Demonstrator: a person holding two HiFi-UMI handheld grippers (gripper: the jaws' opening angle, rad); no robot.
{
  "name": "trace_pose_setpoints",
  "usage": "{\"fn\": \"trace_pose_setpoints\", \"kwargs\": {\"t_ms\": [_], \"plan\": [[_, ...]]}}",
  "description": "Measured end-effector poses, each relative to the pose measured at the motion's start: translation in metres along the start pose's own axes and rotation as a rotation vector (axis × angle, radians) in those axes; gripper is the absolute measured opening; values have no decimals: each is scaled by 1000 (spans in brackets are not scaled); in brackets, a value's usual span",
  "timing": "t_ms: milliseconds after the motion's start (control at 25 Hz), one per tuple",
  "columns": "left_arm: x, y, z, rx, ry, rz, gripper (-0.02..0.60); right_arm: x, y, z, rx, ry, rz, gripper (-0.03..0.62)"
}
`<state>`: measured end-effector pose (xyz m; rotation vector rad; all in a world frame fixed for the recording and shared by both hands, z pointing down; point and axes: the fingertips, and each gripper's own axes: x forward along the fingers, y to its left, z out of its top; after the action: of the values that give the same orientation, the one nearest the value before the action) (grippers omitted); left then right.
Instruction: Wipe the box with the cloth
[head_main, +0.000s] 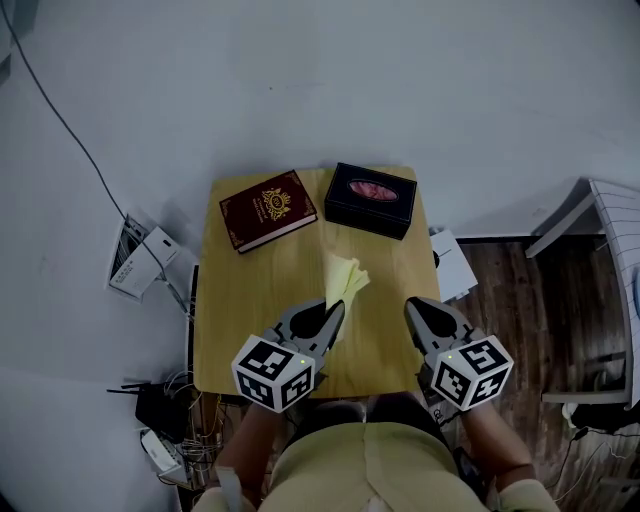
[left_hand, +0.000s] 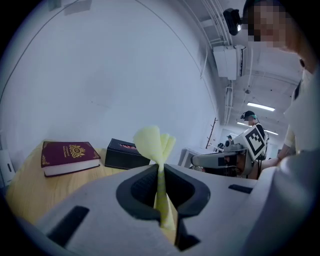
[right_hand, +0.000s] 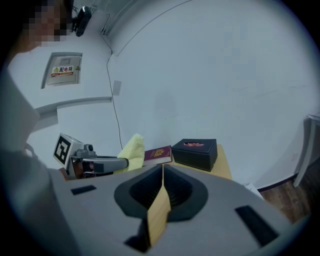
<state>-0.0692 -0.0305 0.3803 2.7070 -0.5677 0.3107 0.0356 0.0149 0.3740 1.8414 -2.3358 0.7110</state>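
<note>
Head view: clamped in the left gripper (head_main: 330, 318), a yellow cloth (head_main: 345, 278), held over the middle of the table (head_main: 250, 300). Long axis of the cloth running away from the person, free end aimed at the box (head_main: 371, 199). Box at the far right corner, well apart from the cloth, long axis lying across the table and slightly skewed, oval opening facing up. Just left of it, a book (head_main: 267, 209). Right gripper (head_main: 415, 315) alongside the left, closed.

Left gripper view: jaws pinched tight on the cloth, folds fanning up past the tips. Box ahead, a little to the left.

Right gripper view: jaws together, nothing between them. Box ahead, to the right.

Probably the approach step, with wiping not yet begun. Next move: bring the cloth forward and down onto the box's top or near face, then sweep along the long axis. Perhaps steady the light box with the right gripper.
</note>
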Motion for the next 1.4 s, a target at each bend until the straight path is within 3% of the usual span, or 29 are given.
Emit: {"fn": "trace_pose_setpoints", "kwargs": {"t_ms": [400,680,960,1240,1400], "plan": [[34,22,19,-3,4,73,32,22,-33,25,-11,16,49,32],[72,36,39,63,31,143,32,41,-56,37,-40,63,123,32],[104,67,54,18,41,227,32,66,-79,53,-81,79,163,32],[135,95,64,80,106,278,32,92,-100,54,-82,106,177,32],[150,116,71,53,133,286,32,103,-112,52,-74,113,167,32]]}}
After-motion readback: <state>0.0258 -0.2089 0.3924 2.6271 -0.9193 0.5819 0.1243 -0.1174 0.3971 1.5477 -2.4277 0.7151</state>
